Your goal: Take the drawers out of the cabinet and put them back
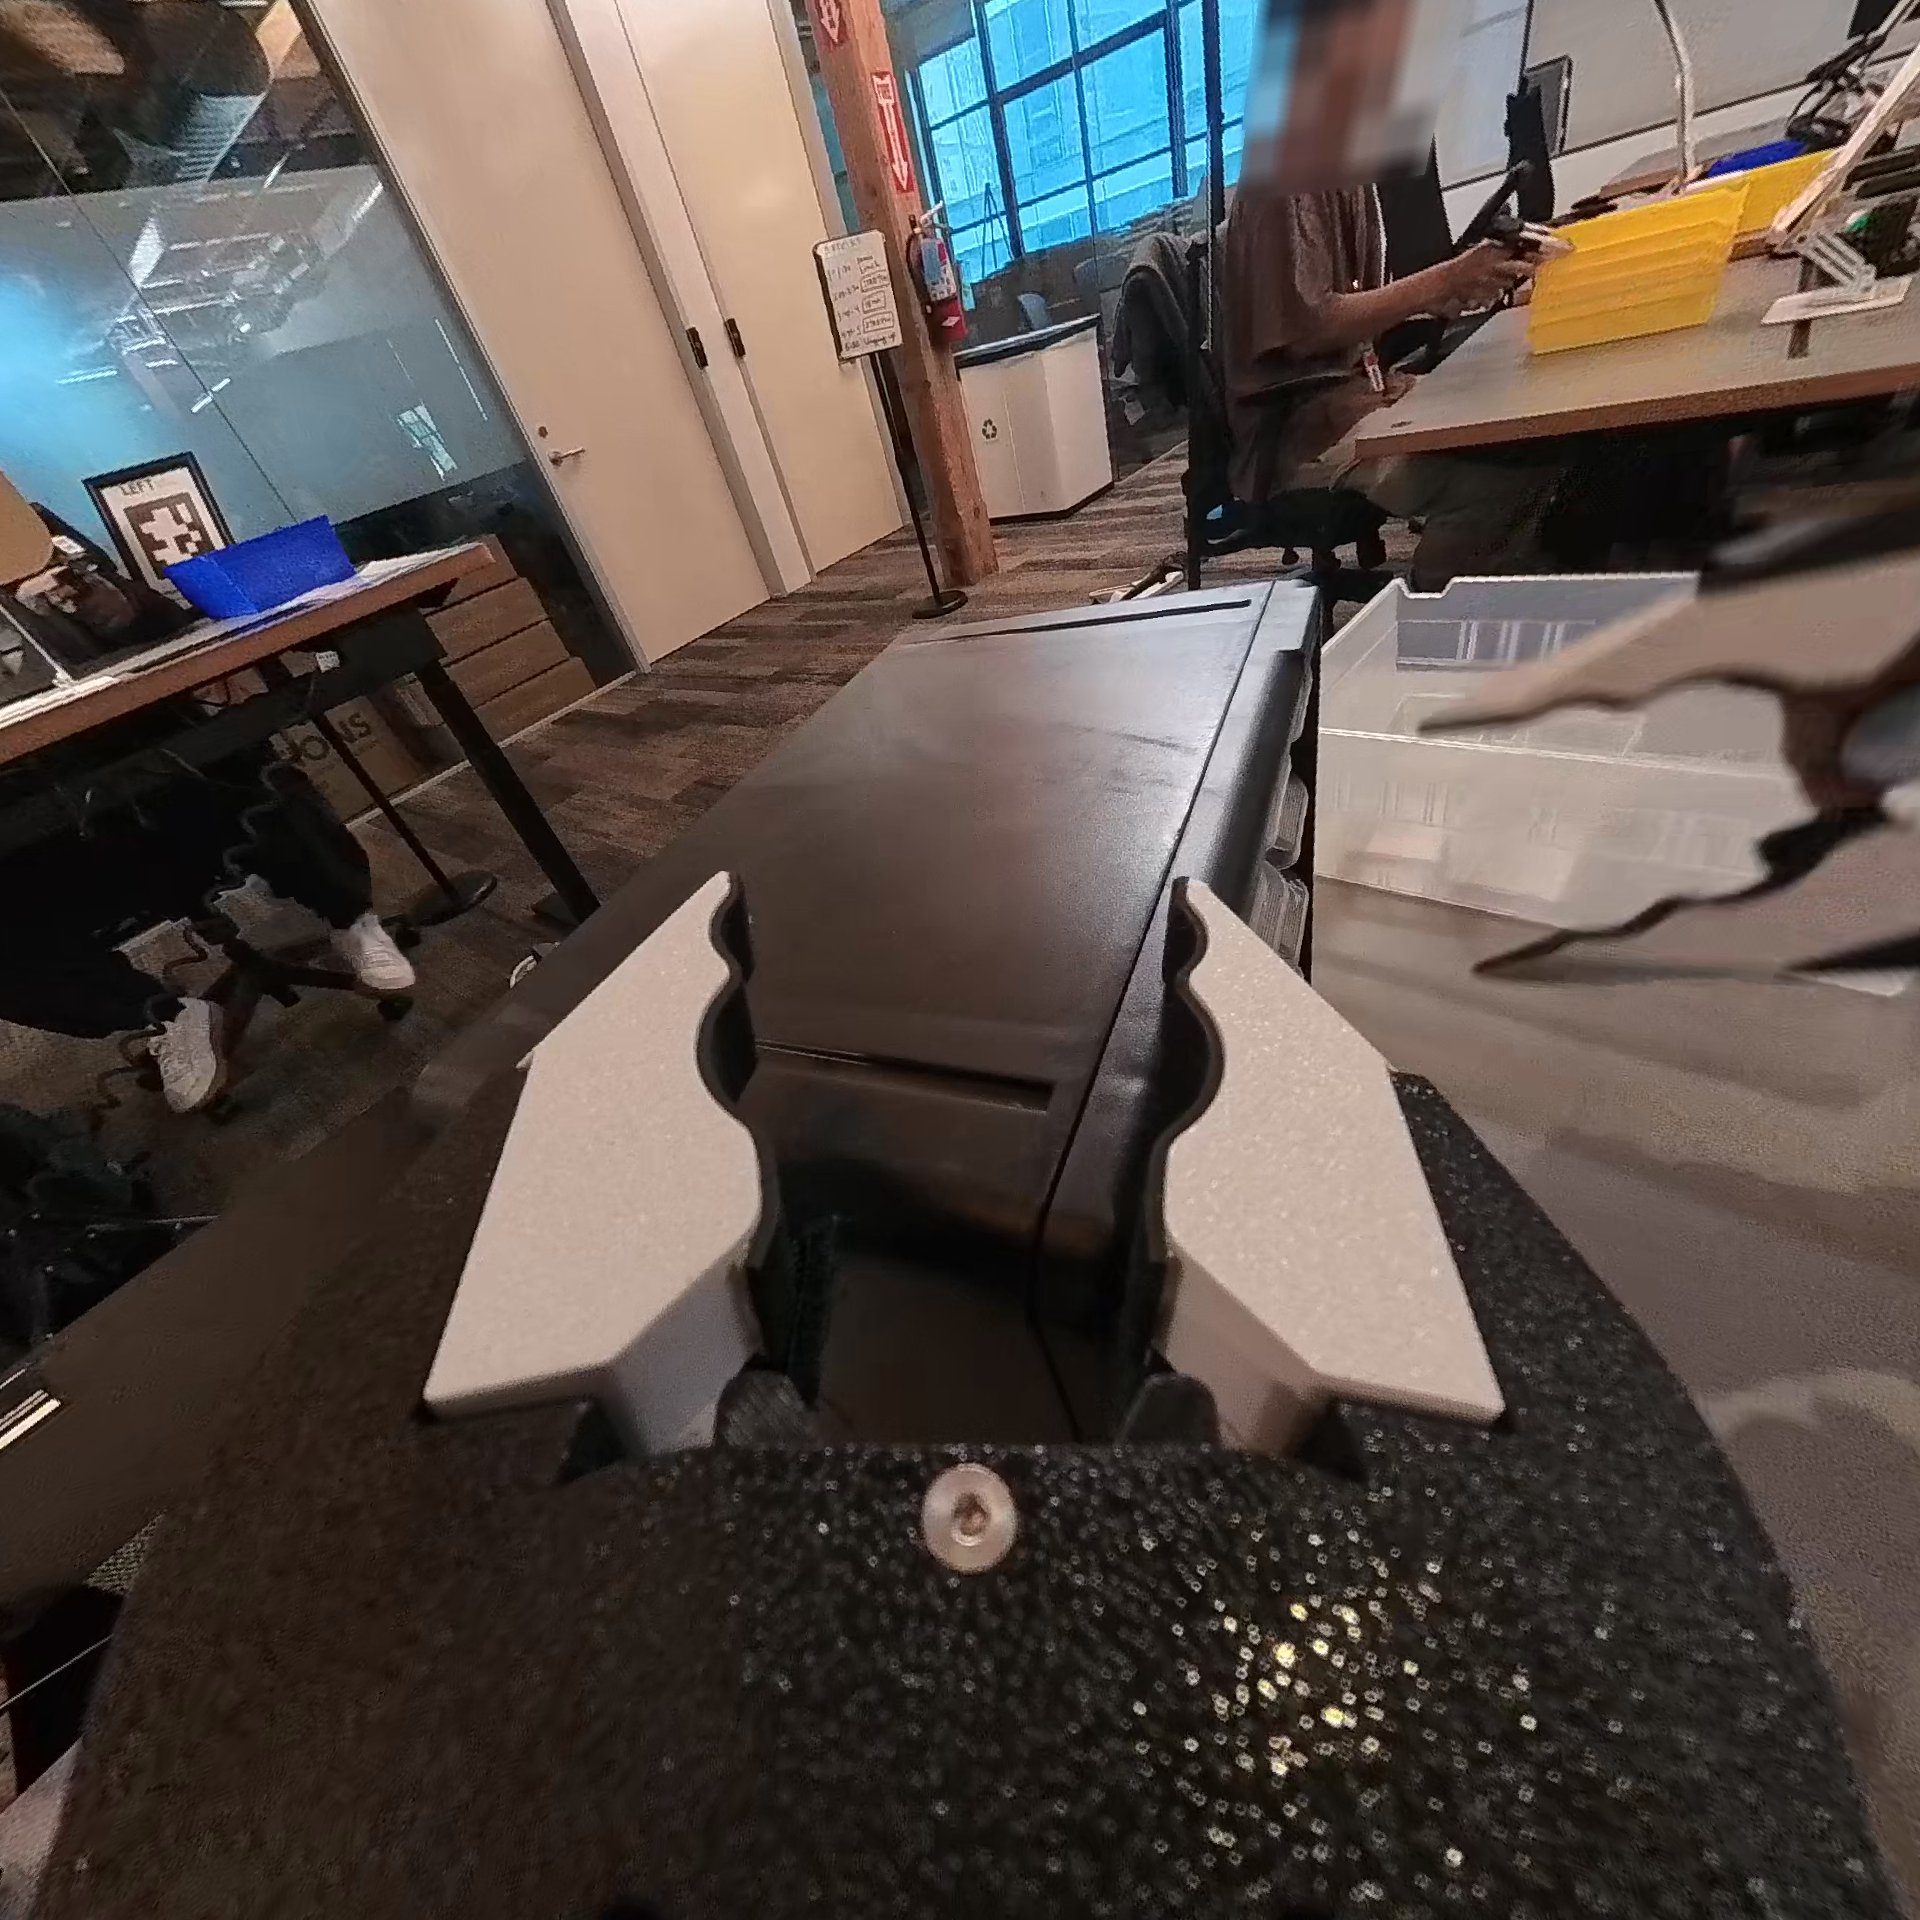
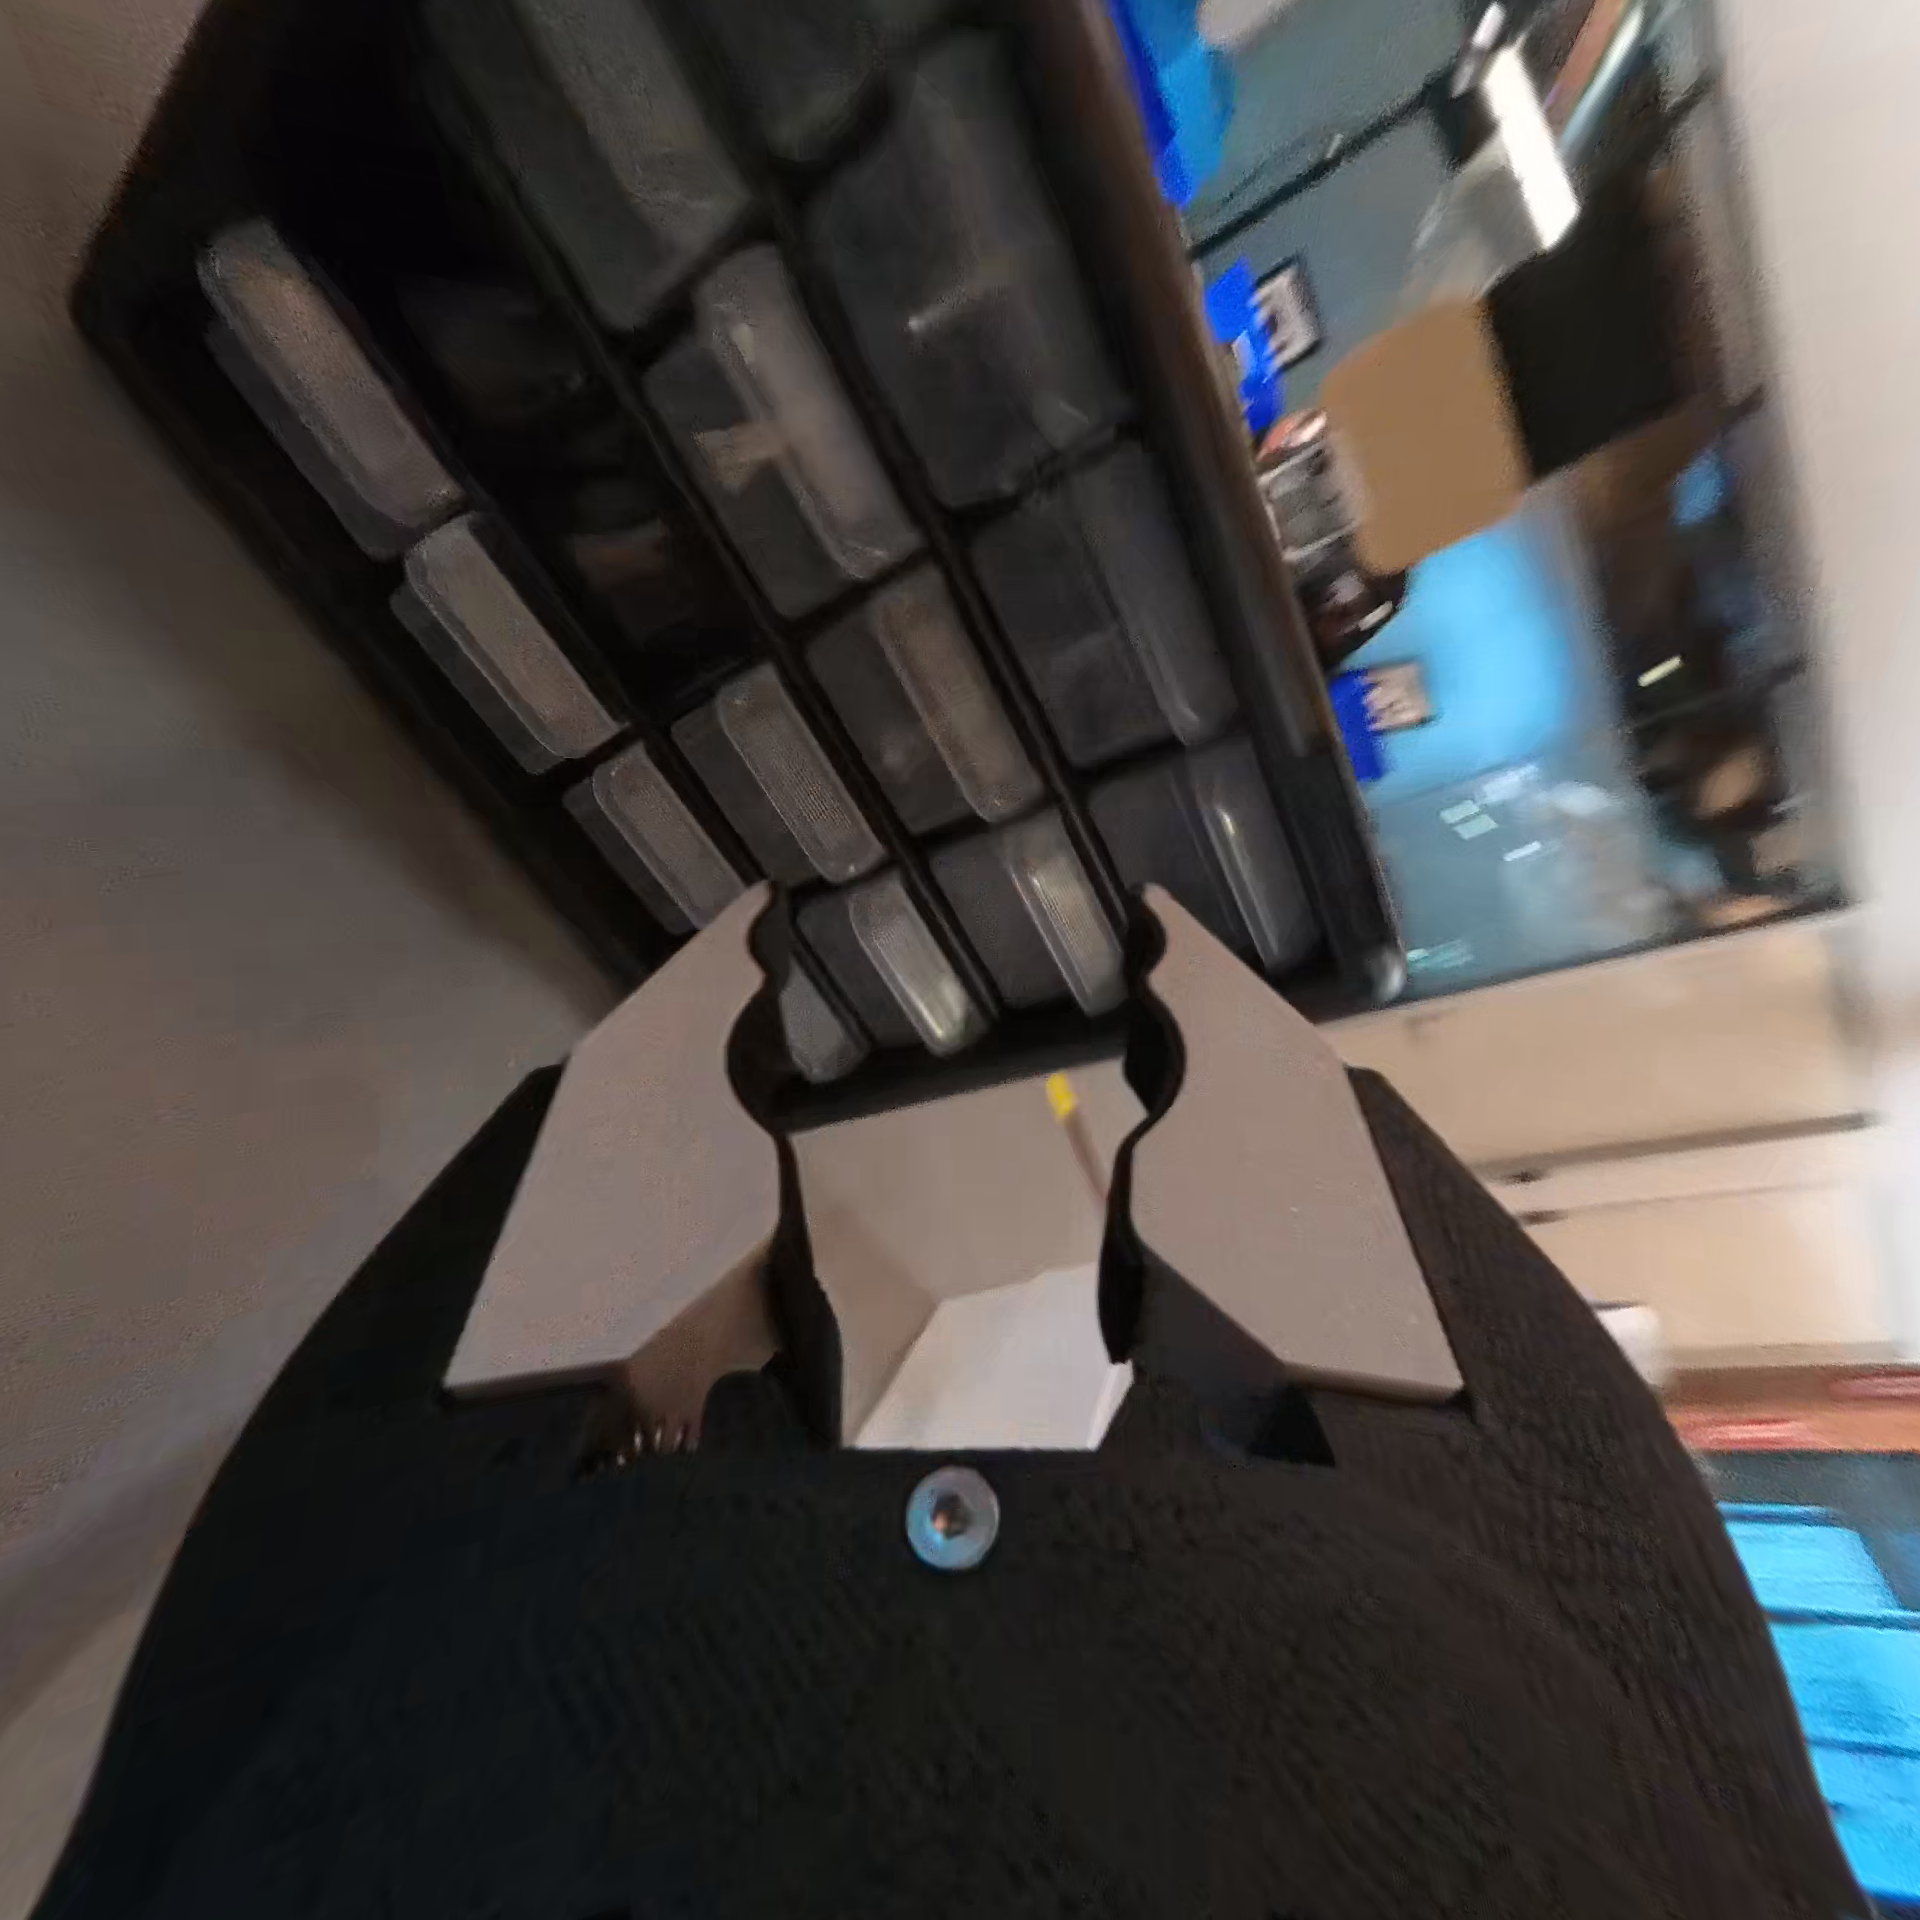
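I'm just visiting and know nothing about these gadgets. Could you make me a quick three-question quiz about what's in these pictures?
1. True or false: the left gripper is clamped on a drawer.
2. What colour is the cabinet? A black, B white, C red.
3. The right gripper faces the cabinet's front. What fills that front?

Key
1. False: its jaws stand open above the cabinet's top, holding nothing.
2. A.
3. Rows of small translucent drawers, in their slots as far as the blur shows.
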Demonstrator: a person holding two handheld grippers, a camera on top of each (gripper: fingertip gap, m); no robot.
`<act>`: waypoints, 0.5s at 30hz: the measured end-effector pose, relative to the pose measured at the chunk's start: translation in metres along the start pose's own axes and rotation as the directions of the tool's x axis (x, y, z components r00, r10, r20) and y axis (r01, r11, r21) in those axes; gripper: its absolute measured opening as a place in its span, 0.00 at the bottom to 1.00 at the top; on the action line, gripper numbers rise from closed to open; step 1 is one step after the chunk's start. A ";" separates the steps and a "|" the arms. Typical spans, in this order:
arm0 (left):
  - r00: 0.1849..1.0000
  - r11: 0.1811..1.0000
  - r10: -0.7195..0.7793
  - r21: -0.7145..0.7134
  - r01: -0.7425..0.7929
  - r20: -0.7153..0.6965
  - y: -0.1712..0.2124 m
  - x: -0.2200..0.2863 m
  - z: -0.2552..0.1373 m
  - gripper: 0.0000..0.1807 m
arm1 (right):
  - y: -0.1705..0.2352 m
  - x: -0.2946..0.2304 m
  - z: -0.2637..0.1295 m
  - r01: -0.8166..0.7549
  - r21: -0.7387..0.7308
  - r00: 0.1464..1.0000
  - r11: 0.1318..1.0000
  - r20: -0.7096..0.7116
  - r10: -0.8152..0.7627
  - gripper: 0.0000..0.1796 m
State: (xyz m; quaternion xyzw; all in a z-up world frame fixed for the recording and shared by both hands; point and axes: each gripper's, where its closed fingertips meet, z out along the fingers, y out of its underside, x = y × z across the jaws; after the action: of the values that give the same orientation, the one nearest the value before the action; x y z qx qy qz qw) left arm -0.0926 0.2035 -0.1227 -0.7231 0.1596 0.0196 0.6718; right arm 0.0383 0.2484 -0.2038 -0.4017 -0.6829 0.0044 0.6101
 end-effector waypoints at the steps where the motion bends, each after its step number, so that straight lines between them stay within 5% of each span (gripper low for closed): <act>1: 1.000 1.000 0.000 0.000 0.000 0.000 0.000 0.000 0.000 0.43 | -0.004 -0.008 0.008 0.099 0.008 0.993 0.995 -0.057 -0.099 0.30; 6: 1.000 1.000 0.001 -0.001 -0.001 -0.001 0.000 0.000 0.000 0.43 | -0.001 -0.037 0.040 0.455 -0.046 0.870 0.889 -0.188 -0.455 0.20; 15: 1.000 1.000 0.000 0.003 0.000 -0.011 0.000 0.001 0.000 0.44 | 0.004 -0.040 0.061 0.527 -0.116 0.804 0.842 -0.253 -0.538 0.15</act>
State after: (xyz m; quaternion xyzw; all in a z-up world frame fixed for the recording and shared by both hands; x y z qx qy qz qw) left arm -0.0921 0.2030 -0.1223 -0.7223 0.1631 0.0155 0.6719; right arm -0.0138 0.2582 -0.2548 -0.2025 -0.6764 -0.2363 0.6676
